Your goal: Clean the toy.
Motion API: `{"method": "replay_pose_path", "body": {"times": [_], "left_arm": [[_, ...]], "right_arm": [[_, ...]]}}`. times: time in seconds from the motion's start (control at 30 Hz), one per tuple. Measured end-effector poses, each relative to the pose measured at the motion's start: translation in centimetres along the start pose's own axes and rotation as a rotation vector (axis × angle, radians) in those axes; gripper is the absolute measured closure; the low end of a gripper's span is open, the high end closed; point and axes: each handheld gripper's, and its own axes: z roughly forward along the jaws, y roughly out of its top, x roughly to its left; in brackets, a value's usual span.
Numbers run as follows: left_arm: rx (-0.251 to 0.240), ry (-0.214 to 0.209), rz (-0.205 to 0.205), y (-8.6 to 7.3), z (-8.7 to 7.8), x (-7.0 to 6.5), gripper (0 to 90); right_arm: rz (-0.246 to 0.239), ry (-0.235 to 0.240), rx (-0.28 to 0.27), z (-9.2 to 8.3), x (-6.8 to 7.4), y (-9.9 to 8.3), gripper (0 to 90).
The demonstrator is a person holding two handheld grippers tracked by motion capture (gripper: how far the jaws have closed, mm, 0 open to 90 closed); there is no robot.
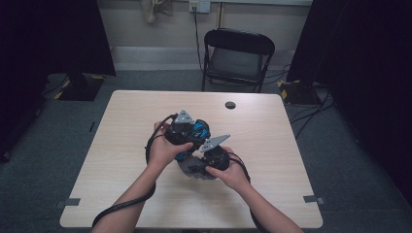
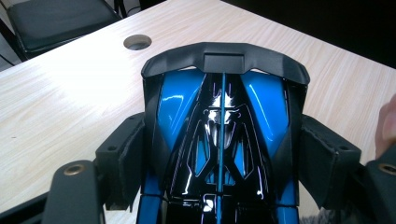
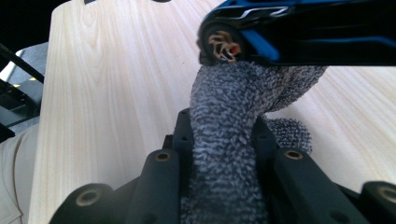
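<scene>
The left tool clamps a blue and black toy car by its flanks, 1 padded jaw on each side of the bodywork, with the rear wing pointing away toward the bench's cable hole. In the high view the car sits above the middle of the bench, lifted in the left tool. The right tool is pressed together on a bunched grey microfibre cloth, and the cloth's free end lies against the car just below a wheel.

The step in hand looks like wiping the car with the cloth. To do it well:

1. Keep the left grip firm and steady, since the glossy shell could slip or twist if the cloth pushes sideways.
2. Press the cloth lightly and stroke along the body, not across it, so the push runs in line with the clamping jaws.
3. Work round the wheel with short passes; the fluffy pile could snag on the spokes or axle.
4. Keep the right tool's hard jaws off the paint, letting only cloth touch.
5. Turn the car with the left wrist to bring fresh surfaces to the cloth, and avoid stretching the right tool round it.
</scene>
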Motion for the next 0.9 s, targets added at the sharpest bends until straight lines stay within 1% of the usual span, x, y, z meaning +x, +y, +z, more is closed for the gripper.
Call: {"method": "replay_pose_path", "body": {"times": [0.1,0.17,0.23,0.33,0.37,0.47,0.63,0.73,0.8,0.87,0.9], "left_arm": [[-0.002,-0.007,-0.003,0.1,0.0,-0.1,25.5],[0.004,-0.008,0.001,0.1,-0.2,-0.2,25.5],[0.003,-0.011,0.004,0.0,-0.4,-0.3,25.5],[0.003,-0.008,0.009,-0.1,-0.7,-0.3,25.5],[0.004,-0.014,0.006,-0.2,-0.7,-0.3,25.5],[0.009,-0.008,0.003,-0.5,-1.0,-0.1,25.5],[0.02,-0.012,-0.002,-1.1,-1.0,0.0,25.5],[0.022,-0.02,-0.007,-1.3,-0.9,-0.2,25.5],[0.026,-0.028,-0.007,-1.4,-0.8,-0.4,25.5],[0.028,-0.033,-0.002,-1.5,-0.6,-0.5,25.5],[0.03,-0.033,-0.006,-1.5,-0.5,-0.6,25.5]], "right_arm": [[-0.005,0.006,0.012,0.2,0.2,-0.1,71.4],[-0.009,-0.004,0.026,0.2,0.1,-0.3,71.3],[-0.003,-0.021,0.031,0.0,-0.4,-0.7,71.3],[0.023,-0.052,0.033,-0.8,-1.4,-1.3,71.3],[0.034,-0.065,0.029,-1.1,-1.8,-1.5,71.3],[0.063,-0.104,0.012,-2.4,-2.9,-1.8,71.2],[0.097,-0.163,-0.011,-4.2,-4.4,-1.9,71.2],[0.106,-0.181,-0.023,-4.8,-4.8,-1.8,71.2],[0.109,-0.185,-0.033,-5.0,-4.9,-1.7,71.2],[0.106,-0.18,-0.041,-5.0,-4.9,-1.6,71.1],[0.107,-0.176,-0.045,-5.0,-4.8,-1.5,71.1]]}}
